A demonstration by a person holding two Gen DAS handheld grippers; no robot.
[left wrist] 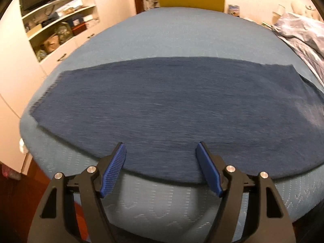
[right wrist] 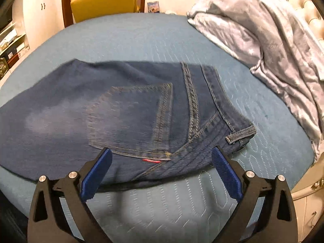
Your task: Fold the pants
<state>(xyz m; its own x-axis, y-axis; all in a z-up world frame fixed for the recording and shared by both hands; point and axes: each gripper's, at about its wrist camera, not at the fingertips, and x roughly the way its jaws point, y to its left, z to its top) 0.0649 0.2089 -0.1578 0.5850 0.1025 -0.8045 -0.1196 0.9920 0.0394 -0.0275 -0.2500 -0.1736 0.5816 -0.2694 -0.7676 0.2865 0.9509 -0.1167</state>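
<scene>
The jeans [left wrist: 162, 109] are lying flat across the middle of both frames on the blue bedspread [left wrist: 162, 30], seemingly already folded leg over leg (one back pocket [right wrist: 137, 119] is showing at centre in the right wrist view), which would be leaving them ready for a crosswise fold. The left gripper [left wrist: 161, 147] is hovering at bottom centre over the near edge, jaws apart and holding nothing. The right gripper [right wrist: 162, 154] is gaping wider near the waistband, likewise empty.
</scene>
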